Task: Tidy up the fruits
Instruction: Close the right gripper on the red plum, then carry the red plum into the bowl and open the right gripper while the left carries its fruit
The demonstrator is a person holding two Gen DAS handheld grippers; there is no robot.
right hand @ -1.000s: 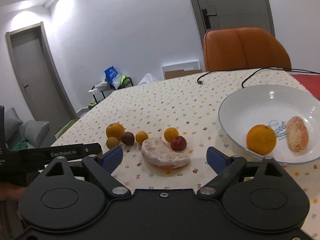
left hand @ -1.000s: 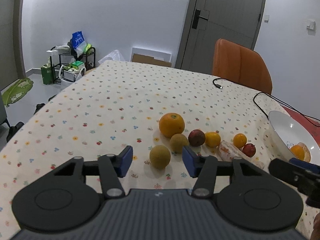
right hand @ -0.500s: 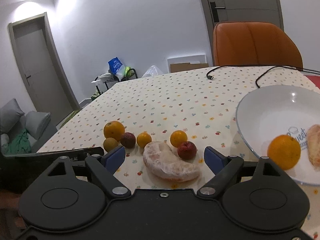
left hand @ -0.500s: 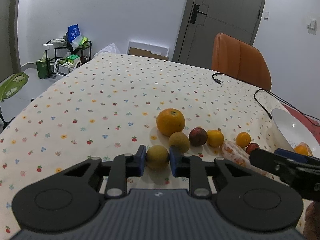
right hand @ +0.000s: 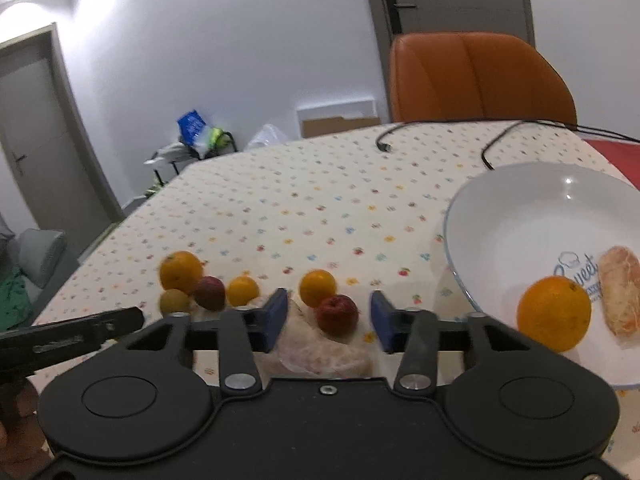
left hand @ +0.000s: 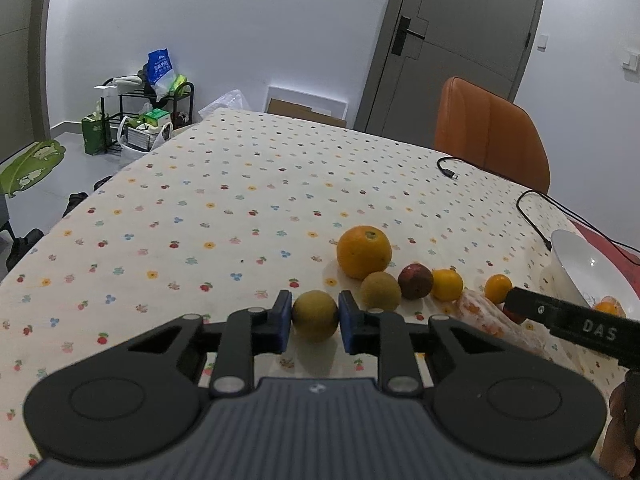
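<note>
My left gripper (left hand: pixel 315 320) is shut on a round yellow-green fruit (left hand: pixel 315 315), held low over the flowered tablecloth. Behind it lie a large orange (left hand: pixel 364 252), a second greenish fruit (left hand: pixel 380 291), a dark red fruit (left hand: pixel 415 281) and two small oranges (left hand: pixel 447 285). My right gripper (right hand: pixel 329 322) is open, its blue pads on either side of a peeled citrus segment (right hand: pixel 320 354) and a red apple (right hand: pixel 337 315). A small orange (right hand: pixel 317 288) sits just beyond. The white bowl (right hand: pixel 520 208) at the right holds an orange (right hand: pixel 554 319) and a peeled piece (right hand: pixel 620 302).
An orange chair (left hand: pixel 490 136) stands at the table's far side. A black cable (left hand: pixel 532 208) runs across the cloth near the bowl. The other gripper's black body (left hand: pixel 576 326) crosses the lower right of the left wrist view. A shelf with bags (left hand: pixel 148 116) stands on the floor at left.
My left gripper closed on the yellow-green fruit and now holds it. My right gripper moved forward over the peeled segment, and its fingers have come closer together.
</note>
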